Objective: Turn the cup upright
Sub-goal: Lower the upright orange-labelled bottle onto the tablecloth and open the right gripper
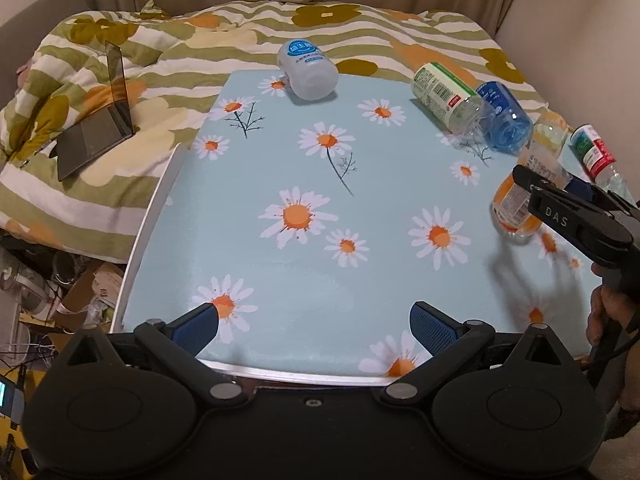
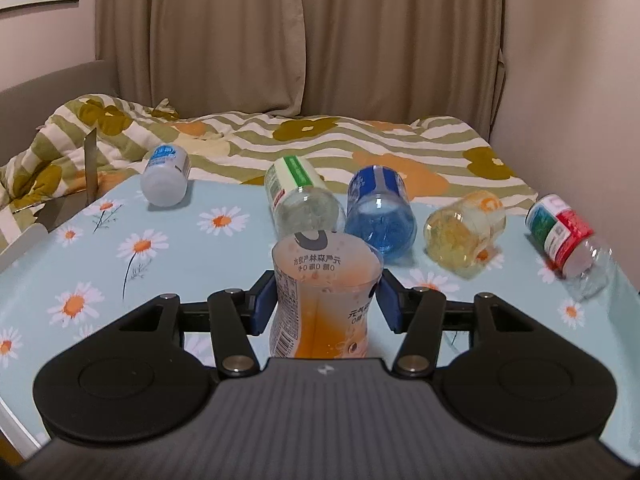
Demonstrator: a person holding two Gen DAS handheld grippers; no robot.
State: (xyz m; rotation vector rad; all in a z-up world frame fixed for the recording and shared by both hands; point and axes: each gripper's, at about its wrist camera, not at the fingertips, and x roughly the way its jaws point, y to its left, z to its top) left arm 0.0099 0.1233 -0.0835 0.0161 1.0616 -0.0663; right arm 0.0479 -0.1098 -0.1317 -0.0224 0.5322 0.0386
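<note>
Daisy-print table (image 1: pixel 304 264) sitting on bed w/ striped quilt (image 1: pixel 360 36); five cut bottle cups (image 2: pixel 376 208) lying tipped on it; laptop (image 1: pixel 96 136) resting on quilt.

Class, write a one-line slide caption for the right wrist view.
Right gripper clamps an orange-labelled cup above the daisy-print table, five cut bottle cups lying tipped behind.

black gripper (image 1: pixel 314 324) | blue ribbed pads (image 1: pixel 434 326) | silver pivot screws | "DAS" marking
</note>
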